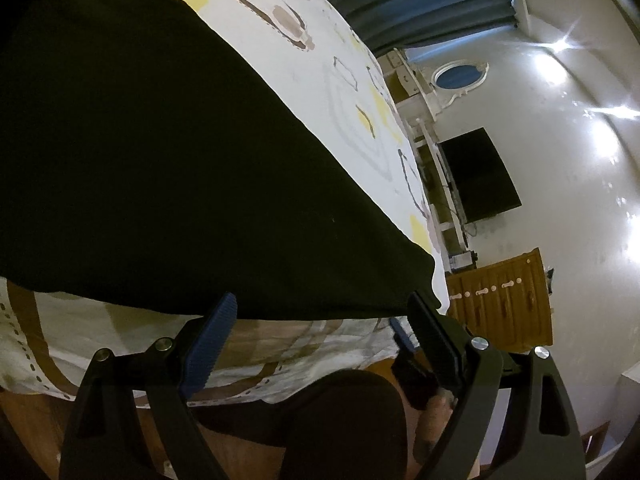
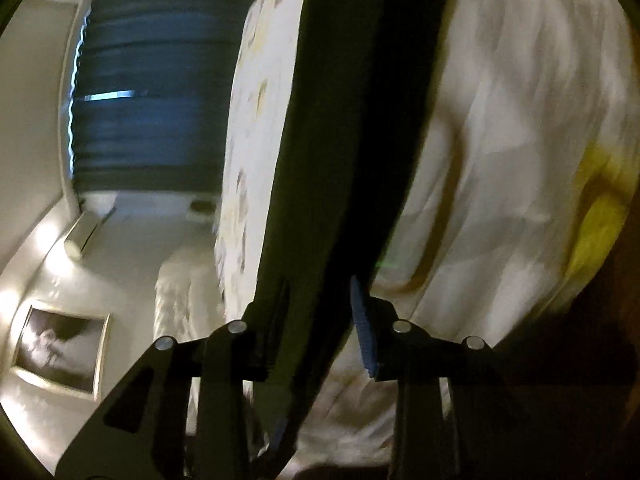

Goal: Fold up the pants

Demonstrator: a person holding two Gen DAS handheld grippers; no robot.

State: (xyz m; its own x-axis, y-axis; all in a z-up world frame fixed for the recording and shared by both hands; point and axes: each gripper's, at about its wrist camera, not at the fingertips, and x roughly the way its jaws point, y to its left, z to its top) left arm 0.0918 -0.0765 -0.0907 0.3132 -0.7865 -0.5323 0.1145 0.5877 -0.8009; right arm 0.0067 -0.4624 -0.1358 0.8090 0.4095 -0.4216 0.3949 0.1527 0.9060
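Pants blurred, edges cut off

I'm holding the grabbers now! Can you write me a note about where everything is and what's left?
Left gripper: jaws wide open, empty, at the near edge of the black pants.
Right gripper: pants fabric between its jaws; picture blurred, grip unclear.
Pants: lying flat on the patterned bedsheet, one end at the bed's near edge.
Done: pants laid out; earlier folds cannot be told.
Left: probably grip this end with both grippers and fold it toward the far end.
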